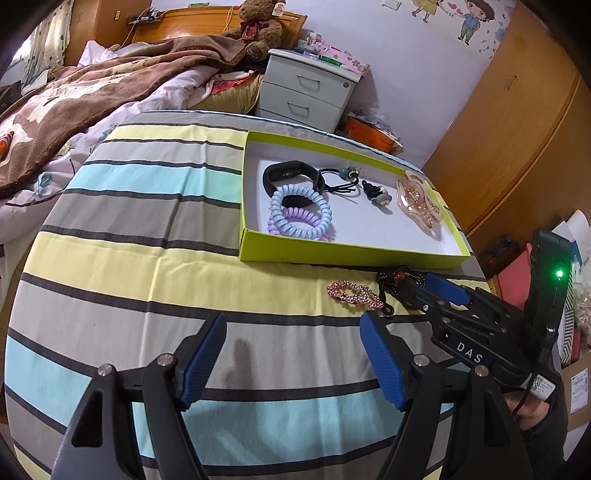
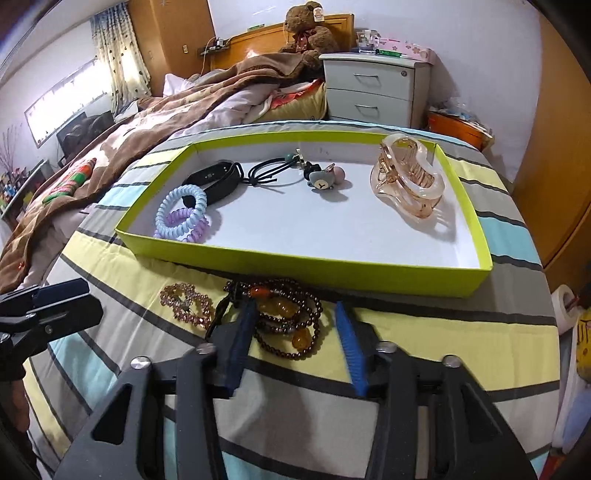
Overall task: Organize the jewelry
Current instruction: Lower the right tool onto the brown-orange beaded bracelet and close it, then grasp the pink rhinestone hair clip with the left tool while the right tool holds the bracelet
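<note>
**Beads Between the Fingers as Jewelry Sorting Nears Its End**

The right gripper's (image 2: 295, 339) blue fingers (image 2: 351, 350) straddle a dark bead bracelet (image 2: 291, 325) lying coiled on the striped cloth (image 2: 424, 332), the left finger at the coil's edge, the right finger still apart from it; the jaws are partly drawn in but nothing is yet pinched. The left gripper (image 1: 295, 358) hangs to the side with its fingers (image 1: 380, 362) spread wide over bare cloth, holding nothing. Just beyond its right fingertip lies a pink beaded bracelet (image 1: 354, 293), beside the dark beads.

Directly ahead of both pairs of fingers sits a shallow lime-green tray (image 2: 306, 264), already holding coiled hair ties (image 2: 181, 214), a black band (image 2: 218, 179), elastic ties with charms (image 2: 317, 177) and a clear amber claw clip (image 2: 406, 184).

The bead string looks light and limp: strung rounds that would slump, roll and slip off smooth pads. The likelier hold is across the bunched loops, near the larger amber beads, so several strands are caught at once; a single strand may slide free.

The cloth appears soft and slightly rumpled, so fingers pressing down could snag it. Beyond the tray stand a bed with a brown blanket (image 2: 166, 110), a teddy bear (image 2: 310, 29), a white nightstand (image 2: 373, 88) and wooden wardrobes (image 1: 517, 129).
</note>
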Demonstrator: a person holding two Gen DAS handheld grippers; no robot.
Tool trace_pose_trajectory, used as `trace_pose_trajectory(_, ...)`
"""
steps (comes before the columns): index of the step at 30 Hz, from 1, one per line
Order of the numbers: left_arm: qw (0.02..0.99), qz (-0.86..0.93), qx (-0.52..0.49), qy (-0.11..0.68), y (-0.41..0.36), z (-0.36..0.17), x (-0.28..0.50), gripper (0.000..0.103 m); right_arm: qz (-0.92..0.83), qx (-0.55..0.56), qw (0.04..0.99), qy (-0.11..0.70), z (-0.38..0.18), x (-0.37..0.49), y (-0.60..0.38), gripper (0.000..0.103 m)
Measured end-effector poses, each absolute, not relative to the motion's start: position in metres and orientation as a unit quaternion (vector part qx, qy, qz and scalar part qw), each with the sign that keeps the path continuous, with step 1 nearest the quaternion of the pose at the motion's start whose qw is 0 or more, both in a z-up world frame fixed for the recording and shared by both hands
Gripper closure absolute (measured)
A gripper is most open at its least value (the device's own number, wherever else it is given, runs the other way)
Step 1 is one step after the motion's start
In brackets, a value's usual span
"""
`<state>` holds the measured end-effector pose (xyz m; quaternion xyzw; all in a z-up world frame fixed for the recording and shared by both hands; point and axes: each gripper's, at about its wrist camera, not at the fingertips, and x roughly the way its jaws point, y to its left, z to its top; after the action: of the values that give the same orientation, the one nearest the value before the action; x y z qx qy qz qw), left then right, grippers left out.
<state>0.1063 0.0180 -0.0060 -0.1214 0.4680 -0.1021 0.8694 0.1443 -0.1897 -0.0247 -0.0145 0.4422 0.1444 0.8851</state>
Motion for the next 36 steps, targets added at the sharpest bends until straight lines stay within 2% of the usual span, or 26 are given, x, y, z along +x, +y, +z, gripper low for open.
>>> trace_pose_trajectory(2,0.869,-0.101,-0.120,0.470,0.017,-0.006,0.106,0.027,0.152,-0.010,0.883,0.443,-0.024,0.141,-0.191,0.087)
trace_pose_trajectory(5,0.867,-0.098,-0.117,0.474,0.016,-0.008,0.106,0.027,0.155,-0.006,0.883,0.443,-0.025,0.137,-0.194,0.089)
trace_pose_trajectory(6,0.867,-0.097,-0.117,0.475,0.015,-0.009,0.108,0.027,0.156,-0.002,0.884,0.441,-0.024,0.134,-0.196,0.093)
trace_pose_trajectory(27,0.865,-0.084,-0.081,0.487,-0.048,-0.012,0.139,0.027,0.118,0.038,0.903,0.411,-0.009,0.098,-0.242,0.095)
trace_pose_trajectory(36,0.863,-0.055,-0.020,0.503,-0.063,-0.023,0.140,0.027,0.123,0.045,0.903,0.410,-0.010,0.097,-0.243,0.095)
